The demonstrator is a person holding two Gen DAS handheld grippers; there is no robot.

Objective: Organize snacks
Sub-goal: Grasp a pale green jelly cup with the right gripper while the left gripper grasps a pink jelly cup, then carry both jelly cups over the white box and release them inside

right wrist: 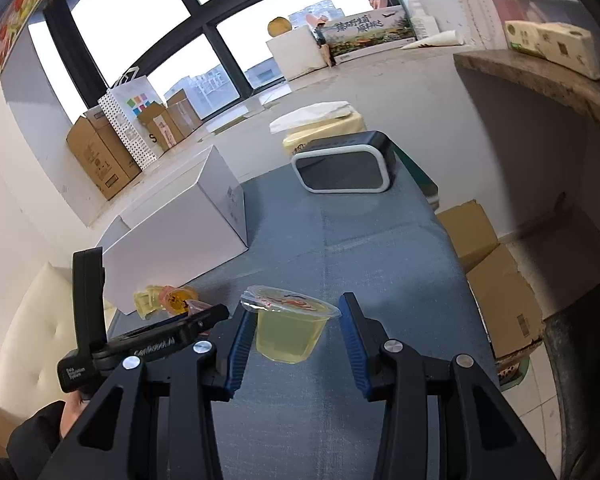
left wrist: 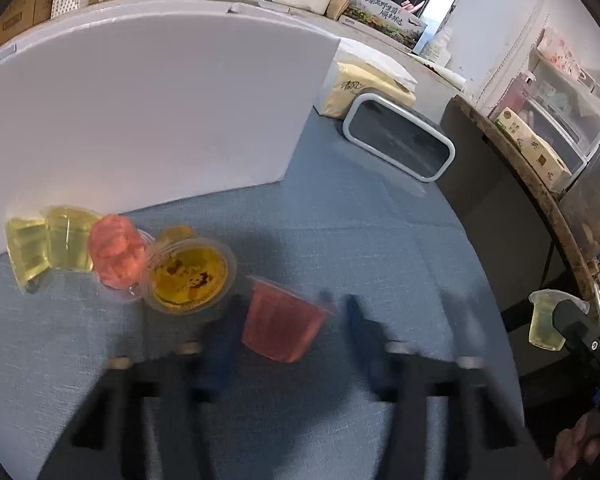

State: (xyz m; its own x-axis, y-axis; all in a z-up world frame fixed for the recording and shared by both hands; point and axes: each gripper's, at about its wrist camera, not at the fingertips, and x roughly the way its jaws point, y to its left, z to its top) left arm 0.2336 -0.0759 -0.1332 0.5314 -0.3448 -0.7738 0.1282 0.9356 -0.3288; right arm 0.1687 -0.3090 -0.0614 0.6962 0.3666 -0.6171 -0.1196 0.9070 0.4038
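Two hand-held grippers work over a blue-grey cloth tabletop [left wrist: 360, 216] scattered with small sealed jelly cups. The left gripper [left wrist: 286, 332], blurred in its own camera, has its blue-padded fingers spread wide around a pink jelly cup [left wrist: 280, 322] that stands tilted between them; whether either pad touches it cannot be told. Just beyond, against a white box [left wrist: 140, 108], sits a cluster: two pale yellow cups [left wrist: 48, 246], a pink cup on its side [left wrist: 118, 254] and an amber cup [left wrist: 190, 274] tipped so its printed lid faces the camera. The right gripper [right wrist: 296, 334] has its fingers open, with a pale yellow jelly cup [right wrist: 288, 328] upright between them, the left pad close against it and the right pad apart. A dark speaker with a white rim [right wrist: 346, 170] rests at the far end of the table.
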